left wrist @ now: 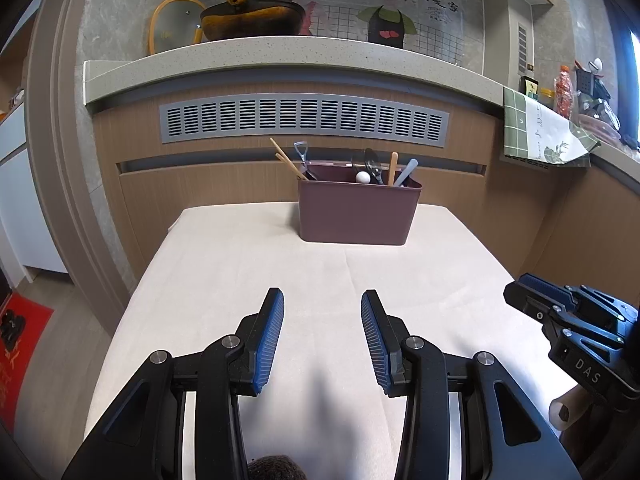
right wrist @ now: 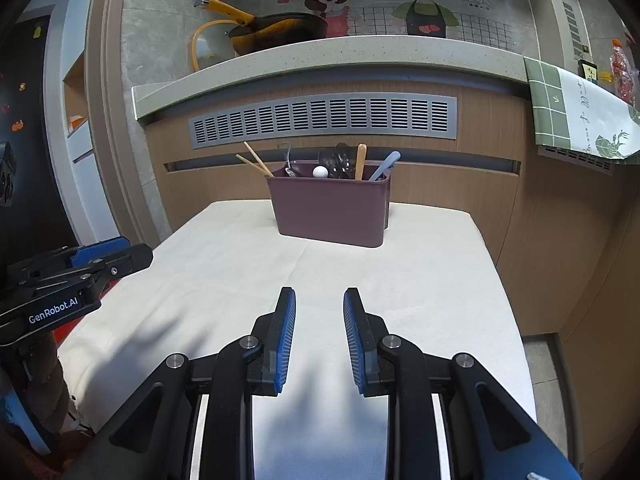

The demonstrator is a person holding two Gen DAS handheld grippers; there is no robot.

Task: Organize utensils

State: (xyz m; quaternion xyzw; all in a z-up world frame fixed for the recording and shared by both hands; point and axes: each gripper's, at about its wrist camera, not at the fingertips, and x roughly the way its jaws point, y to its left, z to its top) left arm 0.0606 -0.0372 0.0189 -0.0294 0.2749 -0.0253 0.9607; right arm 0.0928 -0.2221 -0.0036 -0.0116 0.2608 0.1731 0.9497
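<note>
A maroon utensil holder stands at the far end of the table with its cream cloth; it also shows in the right wrist view. Wooden chopsticks, a metal utensil, a black spoon, a wooden handle, a pale blue handle and a white ball-topped piece stick out of it. My left gripper is open and empty over the near cloth. My right gripper is open and empty, well short of the holder.
A stone counter above a wooden cabinet with a vent grille stands behind the table. A pan with a yellow handle and a lid sit on it. A green checked towel hangs at the right. The floor drops off at both table sides.
</note>
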